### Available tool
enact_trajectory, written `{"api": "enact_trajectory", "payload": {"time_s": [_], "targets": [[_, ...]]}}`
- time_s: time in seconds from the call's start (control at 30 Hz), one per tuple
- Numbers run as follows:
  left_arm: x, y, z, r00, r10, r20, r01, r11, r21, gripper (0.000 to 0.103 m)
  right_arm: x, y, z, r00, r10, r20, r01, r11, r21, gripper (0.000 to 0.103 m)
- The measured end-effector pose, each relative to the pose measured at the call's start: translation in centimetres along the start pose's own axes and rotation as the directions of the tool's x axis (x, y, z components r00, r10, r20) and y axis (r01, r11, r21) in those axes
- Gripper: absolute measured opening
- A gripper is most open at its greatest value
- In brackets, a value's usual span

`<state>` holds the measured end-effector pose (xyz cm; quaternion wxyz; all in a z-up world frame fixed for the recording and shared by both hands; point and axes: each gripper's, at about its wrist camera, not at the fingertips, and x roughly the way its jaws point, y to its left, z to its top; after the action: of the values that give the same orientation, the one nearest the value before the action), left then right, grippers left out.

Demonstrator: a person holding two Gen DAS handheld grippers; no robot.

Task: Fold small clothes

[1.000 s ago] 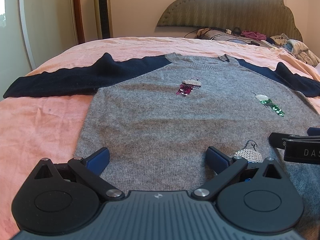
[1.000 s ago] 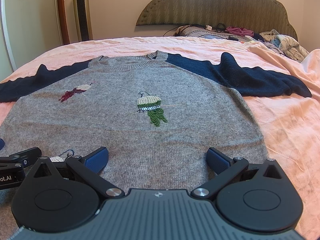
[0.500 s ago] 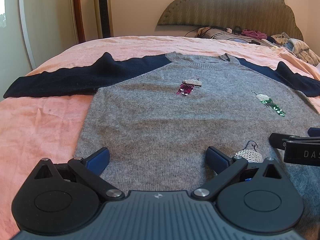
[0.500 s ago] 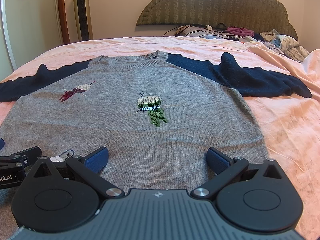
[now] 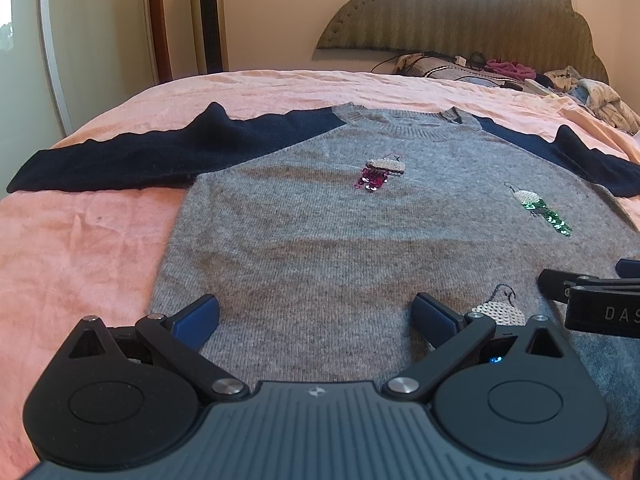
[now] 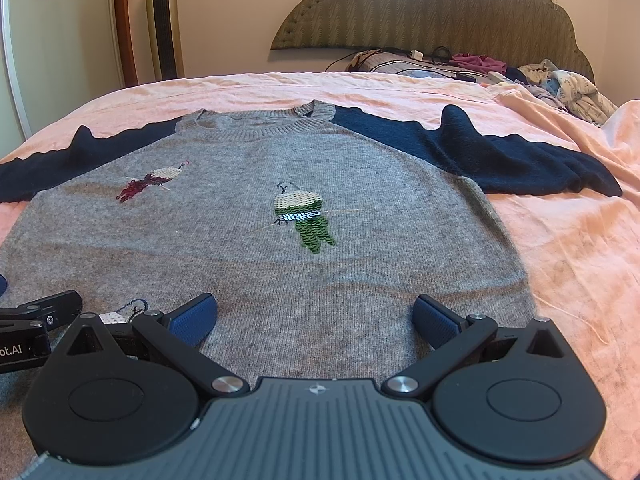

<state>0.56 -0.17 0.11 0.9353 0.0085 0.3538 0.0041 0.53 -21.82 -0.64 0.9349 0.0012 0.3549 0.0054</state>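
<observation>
A grey knit sweater (image 5: 320, 232) with navy sleeves and sequin patches lies flat, face up, on the pink bed; it also shows in the right wrist view (image 6: 240, 248). My left gripper (image 5: 316, 314) is open and empty, low over the sweater's lower left hem. My right gripper (image 6: 316, 314) is open and empty, low over the lower right hem. Each gripper shows at the edge of the other's view: the right one (image 5: 592, 300), the left one (image 6: 36, 320). The left sleeve (image 5: 132, 156) and the right sleeve (image 6: 516, 160) are spread outward.
The pink bedsheet (image 5: 72, 264) spreads around the sweater, with its wrinkled right side in the right wrist view (image 6: 580, 264). A pile of clothes and cables (image 6: 500, 72) lies by the headboard (image 6: 432, 12). A tower heater (image 5: 208, 16) stands by the wall beyond the bed.
Both views have shifted very slightly; the sweater and both open grippers stay as they were.
</observation>
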Motion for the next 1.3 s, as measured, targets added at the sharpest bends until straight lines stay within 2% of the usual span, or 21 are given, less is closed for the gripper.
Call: {"api": "enact_trajectory", "payload": {"time_s": [0.47,0.57,0.63,0.73,0.8,0.83,0.9,0.97,1.03,1.13,1.2,1.27,1.3], "targets": [[-0.1,0.0,-0.1,1.0,0.0,0.005,0.0,1.0,0.002,0.103,0.0,-0.1,-0.1,1.0,0.001,0.0,-0.001,1.0,-0.002,0.103],[-0.3,-0.3,-0.2,1.0,0.016,0.013,-0.016,1.0,0.008,0.103,0.0,-0.9,1.0,0.997,0.056,-0.056,-0.058,0.998,-0.033,0.103],[-0.3,-0.5,-0.3,1.0,0.024,0.019,-0.024,1.0,0.019,0.103,-0.7,-3.6,2.7,0.994,0.105,-0.021,-0.104,0.994,0.025,0.103],[-0.2,-0.2,-0.2,1.0,0.012,0.014,-0.012,1.0,0.006,0.103,-1.9,-10.3,5.1,0.983,0.145,0.113,-0.163,0.971,0.176,0.103],[-0.1,-0.1,-0.2,1.0,0.007,0.013,-0.007,1.0,0.001,0.103,-1.3,-16.7,6.5,0.971,0.164,0.171,-0.216,0.913,0.346,0.103],[-0.2,-0.1,-0.2,1.0,0.008,0.013,-0.008,1.0,0.003,0.103,-0.7,-19.9,6.9,0.965,0.175,0.194,-0.245,0.868,0.433,0.103],[-0.2,-0.2,-0.3,1.0,0.008,0.014,-0.008,1.0,0.002,0.103,0.6,-26.2,7.0,0.957,0.151,0.248,-0.275,0.746,0.606,0.1],[-0.2,-0.2,-0.3,1.0,0.008,0.014,-0.008,1.0,0.002,0.103,1.6,-31.6,6.6,0.957,0.058,0.285,-0.255,0.638,0.727,0.092],[-0.2,-0.2,-0.3,1.0,0.008,0.015,-0.008,1.0,0.002,0.103,2.5,-35.0,6.4,0.957,-0.006,0.291,-0.231,0.591,0.773,0.09],[-0.2,-0.2,-0.3,1.0,0.008,0.015,-0.008,1.0,0.001,0.103,4.6,-38.2,6.2,0.967,-0.057,0.249,-0.178,0.548,0.817,0.09],[-0.2,-0.2,-0.3,1.0,0.008,0.015,-0.008,1.0,0.002,0.103,6.1,-39.5,6.0,0.97,-0.058,0.236,-0.171,0.527,0.833,0.09],[-0.2,-0.2,-0.3,1.0,0.008,0.015,-0.008,1.0,0.001,0.103,7.9,-40.2,5.9,0.981,-0.066,0.182,-0.125,0.503,0.855,0.089],[-0.2,-0.2,-0.3,1.0,0.008,0.015,-0.008,1.0,0.002,0.103,8.4,-40.4,5.6,0.981,-0.07,0.181,-0.124,0.495,0.86,0.085]]}}
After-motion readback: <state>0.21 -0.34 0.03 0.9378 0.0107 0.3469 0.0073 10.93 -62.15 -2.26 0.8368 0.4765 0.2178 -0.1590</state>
